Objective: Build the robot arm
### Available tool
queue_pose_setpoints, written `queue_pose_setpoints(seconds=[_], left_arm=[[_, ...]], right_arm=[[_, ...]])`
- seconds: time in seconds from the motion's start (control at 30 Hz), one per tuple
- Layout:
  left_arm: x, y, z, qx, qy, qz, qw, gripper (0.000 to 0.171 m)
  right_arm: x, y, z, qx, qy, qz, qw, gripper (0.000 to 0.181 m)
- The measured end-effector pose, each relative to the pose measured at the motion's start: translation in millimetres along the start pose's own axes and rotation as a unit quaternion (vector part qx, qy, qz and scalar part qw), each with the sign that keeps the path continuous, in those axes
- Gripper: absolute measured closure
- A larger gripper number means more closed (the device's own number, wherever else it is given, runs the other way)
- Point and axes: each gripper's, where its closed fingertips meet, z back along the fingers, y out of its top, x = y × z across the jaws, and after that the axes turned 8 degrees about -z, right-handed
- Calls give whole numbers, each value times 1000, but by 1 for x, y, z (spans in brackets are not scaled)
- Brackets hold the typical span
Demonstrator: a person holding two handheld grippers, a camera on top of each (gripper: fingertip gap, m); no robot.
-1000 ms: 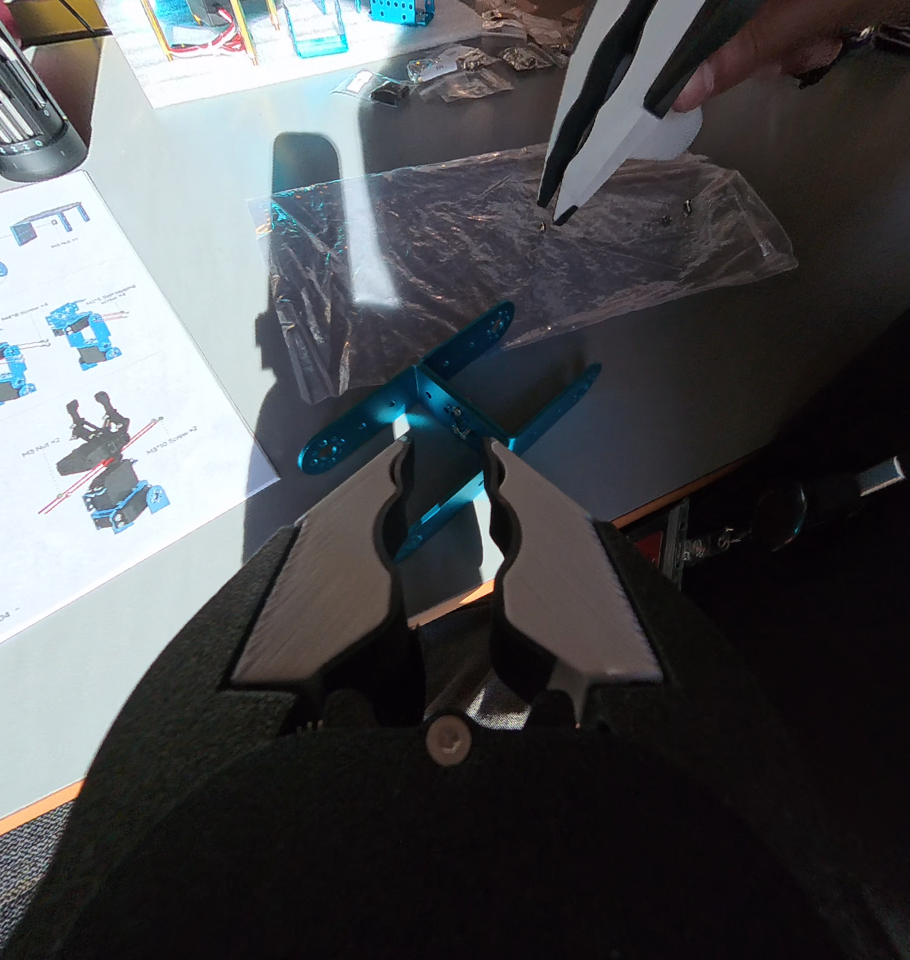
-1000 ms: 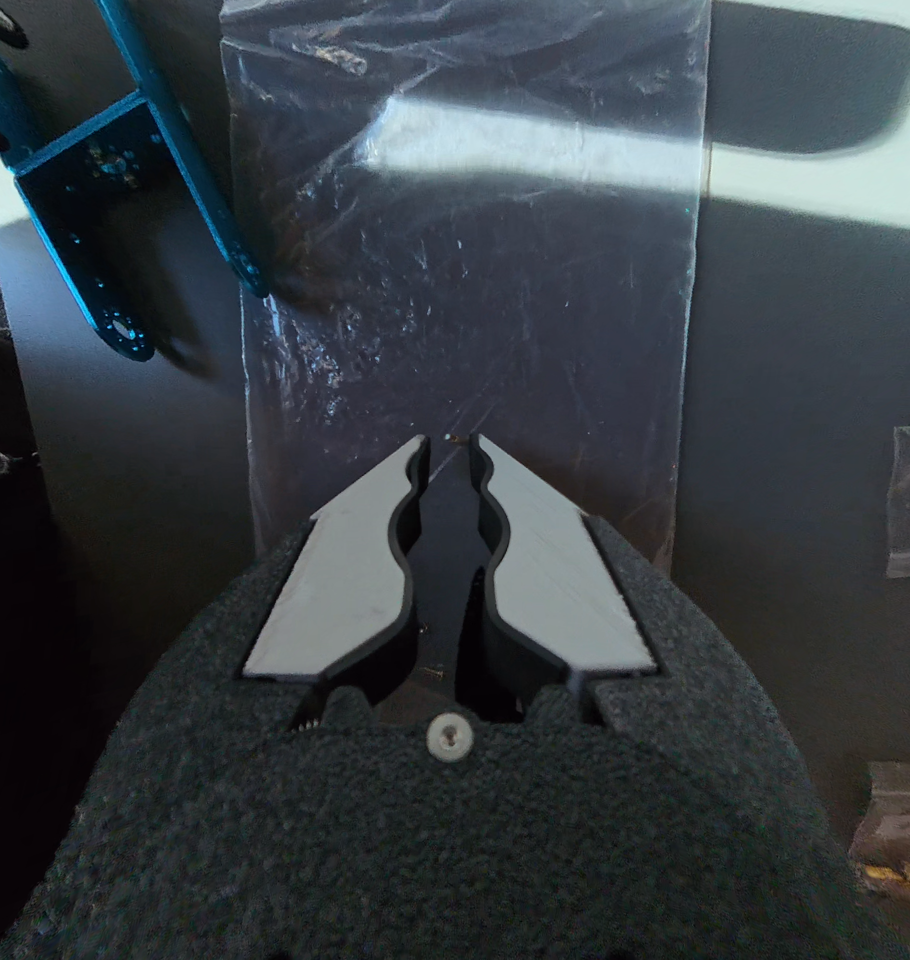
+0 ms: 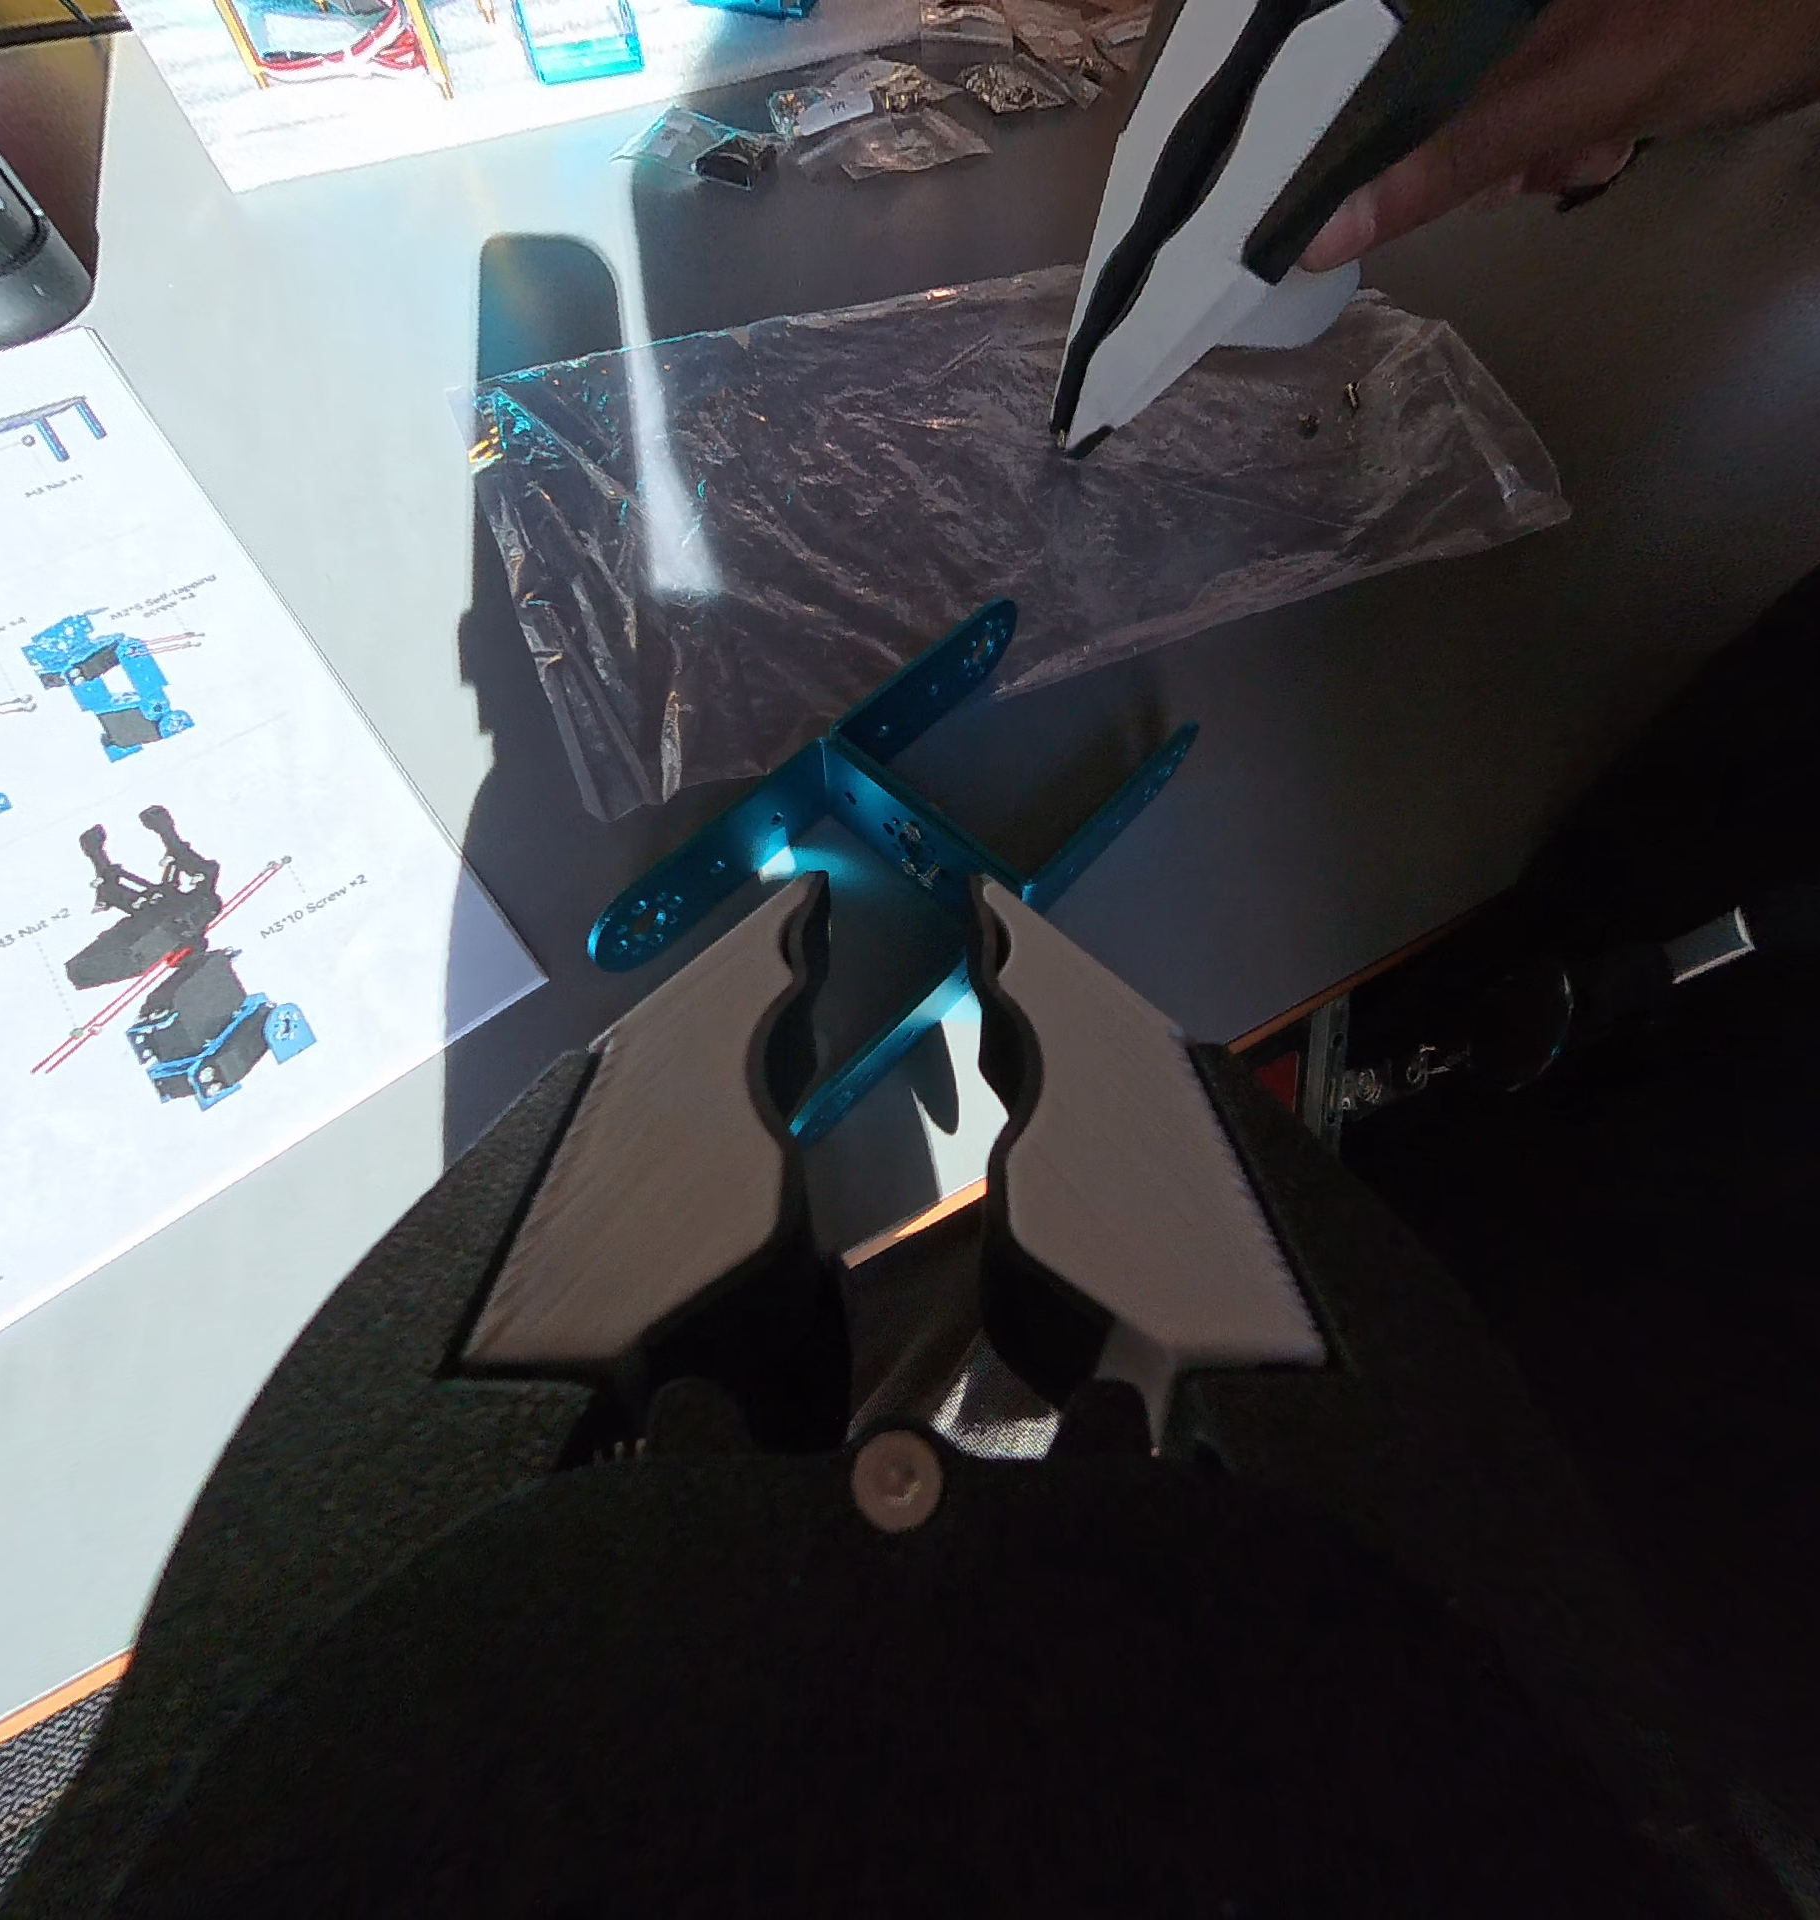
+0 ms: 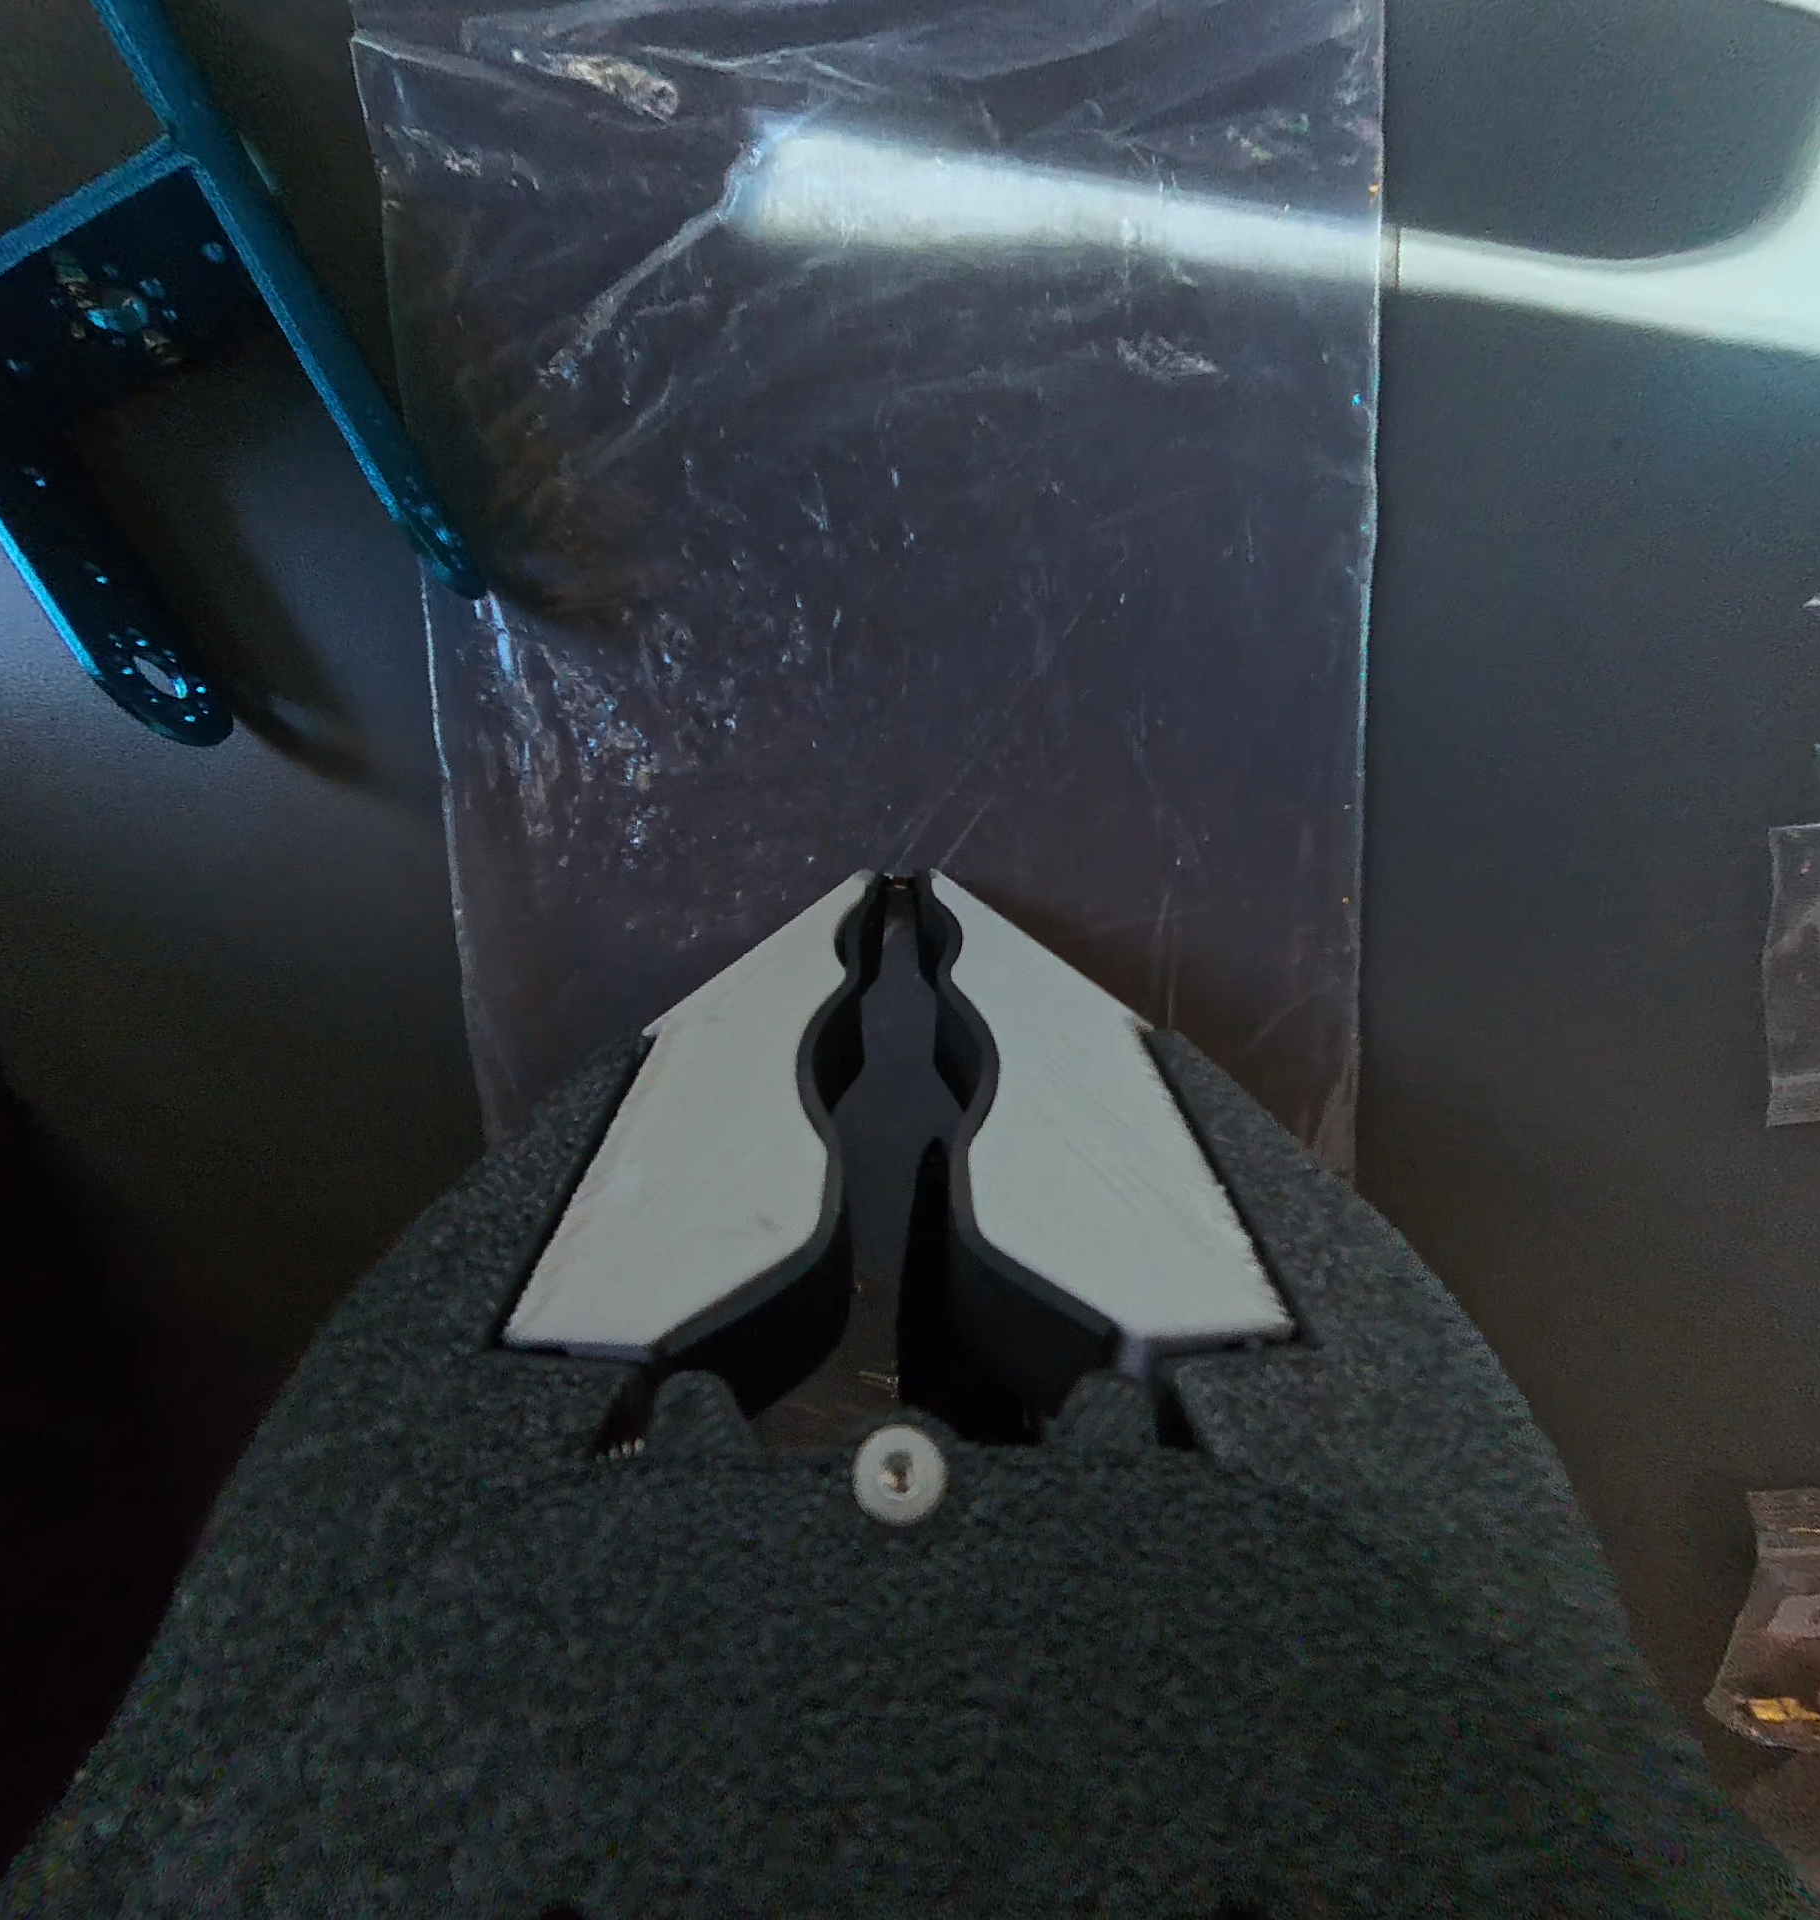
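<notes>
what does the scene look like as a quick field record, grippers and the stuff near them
left gripper: open, fingers either side of the blue metal bracket, not closed on it
right gripper: tips closed on a tiny screw, pressed to the clear plastic bag
bag: flat on the grey table, a few loose screws on it
bracket: beside the bag, one arm overlapping its edge
instruction sheet: left of the bracket
small parts bags: far edge of the table
</notes>
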Motion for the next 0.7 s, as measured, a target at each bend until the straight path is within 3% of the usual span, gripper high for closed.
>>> queue_pose_setpoints(seconds=[0.3, 0.47, 0.7], left_arm=[[12, 3, 4, 5, -59, 36, 998, 138], [24, 5, 12, 14, -120, 73, 990, 132], [36, -6, 2, -12, -143, 45, 989, 131]], right_arm=[[-54, 37, 17, 98, 78, 98, 987, 177], [-91, 44, 13, 108, 142, 132, 975, 177], [-129, 49, -8, 89, 197, 170, 961, 177]])
